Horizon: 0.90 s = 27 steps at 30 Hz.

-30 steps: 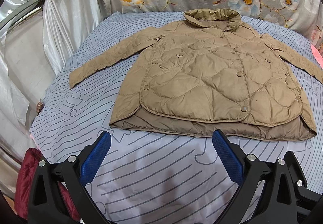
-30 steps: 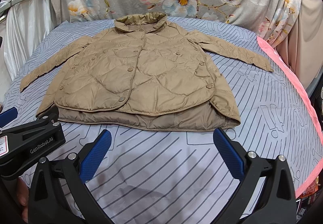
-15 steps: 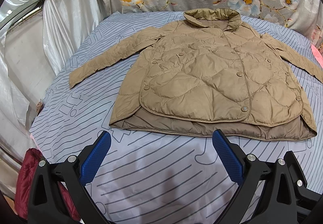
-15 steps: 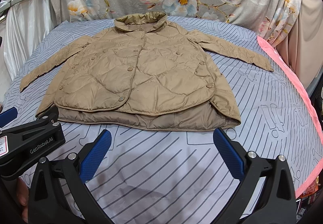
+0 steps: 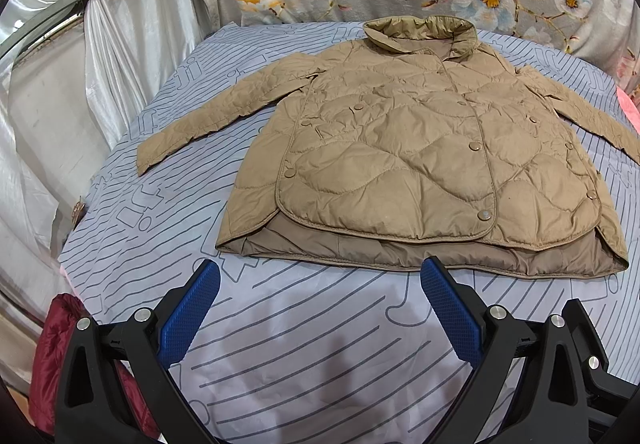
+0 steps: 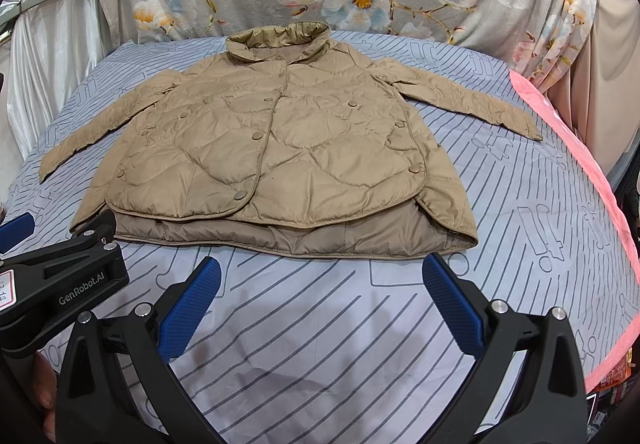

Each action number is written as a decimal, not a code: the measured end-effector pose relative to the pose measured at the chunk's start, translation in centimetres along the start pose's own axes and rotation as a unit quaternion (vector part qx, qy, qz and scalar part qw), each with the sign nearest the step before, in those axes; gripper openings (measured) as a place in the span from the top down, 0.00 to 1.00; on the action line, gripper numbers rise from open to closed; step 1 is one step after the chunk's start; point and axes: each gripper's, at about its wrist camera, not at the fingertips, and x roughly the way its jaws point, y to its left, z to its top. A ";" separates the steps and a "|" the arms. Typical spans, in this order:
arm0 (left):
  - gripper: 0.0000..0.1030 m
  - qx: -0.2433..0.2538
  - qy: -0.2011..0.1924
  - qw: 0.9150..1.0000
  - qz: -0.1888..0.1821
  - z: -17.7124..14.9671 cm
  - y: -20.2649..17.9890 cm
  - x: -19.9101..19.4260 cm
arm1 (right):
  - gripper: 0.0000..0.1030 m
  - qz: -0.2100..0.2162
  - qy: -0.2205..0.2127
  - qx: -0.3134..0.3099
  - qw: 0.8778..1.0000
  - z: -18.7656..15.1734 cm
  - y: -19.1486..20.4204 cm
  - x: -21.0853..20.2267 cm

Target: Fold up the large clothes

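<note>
The tan quilted jacket (image 5: pixel 412 160) lies flat mid-frame on the striped bed (image 5: pixel 304 356), sleeves spread. It looks puffy, light and slippery; take a cuff or hem. Left tongs (image 5: pixel 320 308) and right tongs (image 6: pixel 322 304) gape wide, empty.

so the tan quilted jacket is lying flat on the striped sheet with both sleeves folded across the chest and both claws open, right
Not quite: the sleeves are not folded in. Both wrist views show the tan quilted jacket flat on the striped sheet with sleeves spread outward. The left claw and right claw are open.
</note>
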 end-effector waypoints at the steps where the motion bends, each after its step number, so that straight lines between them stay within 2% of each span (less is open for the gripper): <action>1: 0.05 0.000 0.000 1.000 0.000 0.0 0.0 0.0 | 0.04 0.000 0.000 0.000 1.000 0.0 0.0 0.0; 20: 0.05 0.000 0.000 1.000 -0.001 0.0 -0.2 0.0 | 0.04 -0.003 0.003 0.001 1.000 -0.6 -0.2 0.3; 27: 0.05 -0.003 0.006 1.000 0.003 0.6 -0.4 1.4 | 0.04 -0.016 0.000 0.012 1.000 1.3 -1.4 1.7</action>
